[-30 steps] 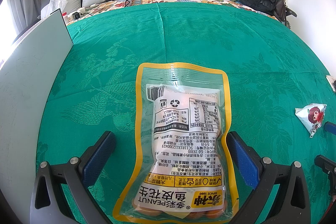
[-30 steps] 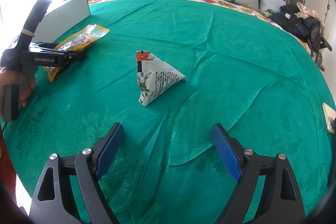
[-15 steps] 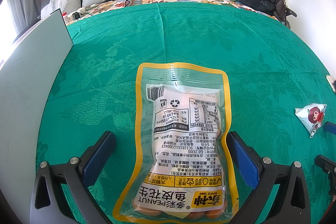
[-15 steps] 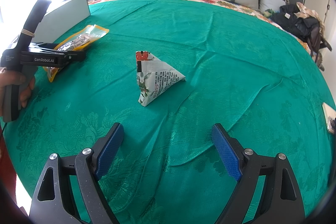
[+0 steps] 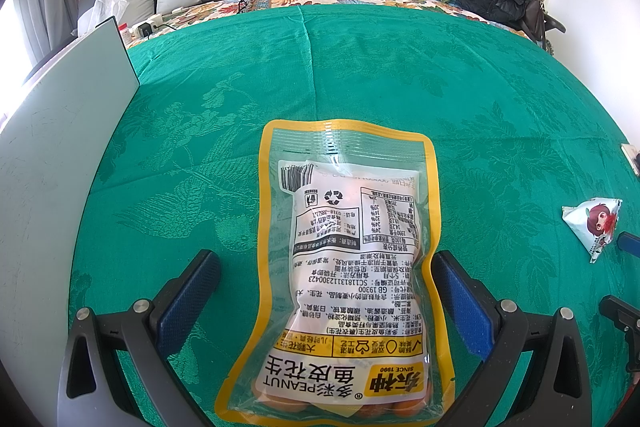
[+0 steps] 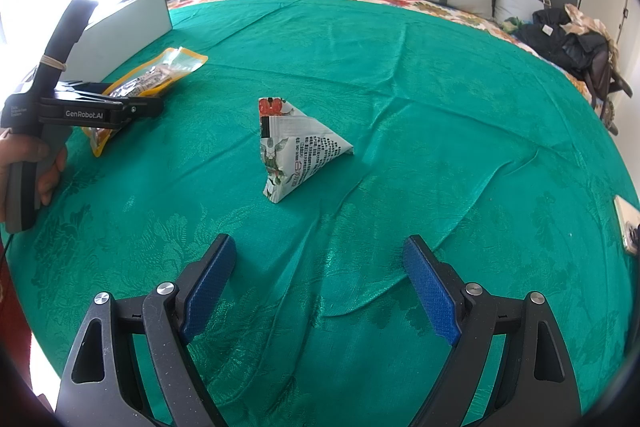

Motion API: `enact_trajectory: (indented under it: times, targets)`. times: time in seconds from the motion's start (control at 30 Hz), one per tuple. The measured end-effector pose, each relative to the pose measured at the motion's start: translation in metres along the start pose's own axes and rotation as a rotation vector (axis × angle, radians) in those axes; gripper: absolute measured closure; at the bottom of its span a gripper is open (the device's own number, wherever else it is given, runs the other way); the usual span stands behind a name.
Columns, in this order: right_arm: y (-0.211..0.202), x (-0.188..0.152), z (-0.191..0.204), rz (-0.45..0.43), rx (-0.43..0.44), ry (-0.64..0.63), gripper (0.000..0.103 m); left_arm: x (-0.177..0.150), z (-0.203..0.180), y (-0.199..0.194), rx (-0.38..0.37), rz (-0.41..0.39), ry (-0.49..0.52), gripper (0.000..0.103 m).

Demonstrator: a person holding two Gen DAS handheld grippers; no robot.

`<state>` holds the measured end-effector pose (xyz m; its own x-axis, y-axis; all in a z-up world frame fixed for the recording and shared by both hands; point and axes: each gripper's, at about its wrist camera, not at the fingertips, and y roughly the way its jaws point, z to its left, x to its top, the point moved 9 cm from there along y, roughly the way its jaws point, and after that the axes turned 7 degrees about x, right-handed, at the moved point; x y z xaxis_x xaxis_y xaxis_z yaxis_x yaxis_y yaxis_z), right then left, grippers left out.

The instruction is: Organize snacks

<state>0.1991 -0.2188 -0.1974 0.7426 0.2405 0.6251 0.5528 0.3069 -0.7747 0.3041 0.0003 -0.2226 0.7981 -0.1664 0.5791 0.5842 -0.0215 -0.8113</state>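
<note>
Two snacks on the green bedspread (image 6: 400,75), both my claws released.
The yellow-edged clear peanut pouch (image 5: 344,267) lies between my left gripper (image 5: 326,287) pads; the white triangular packet (image 6: 296,147) sits ahead of my right gripper (image 6: 318,275). Slick film may slip sideways when pinched.

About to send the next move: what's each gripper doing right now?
Left gripper: open, jaws astride the peanut bag, pads not pressing it.
Right gripper: open, empty, the triangular snack packet lies ahead of it.
</note>
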Motion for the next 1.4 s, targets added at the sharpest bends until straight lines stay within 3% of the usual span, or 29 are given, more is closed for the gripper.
enact_trajectory:
  times: [0.63, 0.73, 0.83, 0.87, 0.97, 1.03, 1.07, 1.1, 1.13, 1.17, 1.23, 1.4]
  targets:
    - [0.0, 0.001, -0.001, 0.003, 0.002, 0.004, 0.015, -0.001, 0.0, 0.0, 0.003, 0.003, 0.012, 0.0]
    - [0.001, 0.002, -0.002, 0.057, 0.026, -0.026, 0.013, 0.0, -0.001, 0.003, -0.043, 0.107, 0.077, 0.0]
    - [0.0, 0.016, -0.011, 0.132, -0.029, -0.047, 0.015, -0.005, 0.0, 0.003, -0.046, 0.196, 0.096, 0.001]
    - [-0.002, 0.025, -0.01, 0.118, -0.013, -0.054, 0.015, -0.007, -0.002, 0.0, -0.047, 0.2, 0.101, 0.004]
    - [0.001, 0.054, -0.004, 0.081, 0.012, -0.072, 0.016, -0.007, -0.009, -0.015, -0.064, 0.151, 0.128, 0.043]
    - [0.012, 0.068, 0.005, 0.068, 0.057, -0.071, 0.017, -0.013, -0.01, -0.023, -0.109, 0.165, 0.098, 0.045]
    - [0.021, 0.07, 0.008, 0.09, 0.059, -0.076, 0.021, -0.018, -0.008, -0.027, -0.13, 0.168, 0.07, 0.045]
    - [0.031, 0.067, 0.007, 0.131, 0.044, -0.083, 0.037, -0.024, -0.005, -0.033, -0.141, 0.166, 0.039, 0.045]
    - [0.036, 0.065, 0.005, 0.151, 0.032, -0.074, 0.067, -0.03, -0.001, -0.04, -0.154, 0.162, 0.007, 0.045]
    - [0.032, 0.068, 0.003, 0.128, 0.035, -0.038, 0.075, -0.037, 0.002, -0.05, -0.173, 0.155, -0.025, 0.045]
    - [0.019, 0.07, -0.002, 0.096, 0.044, 0.045, 0.08, -0.049, 0.009, -0.069, -0.213, 0.134, -0.084, 0.045]
    - [-0.022, 0.056, 0.005, 0.02, 0.173, 0.236, 0.084, -0.076, 0.009, -0.109, -0.295, 0.113, -0.19, 0.045]
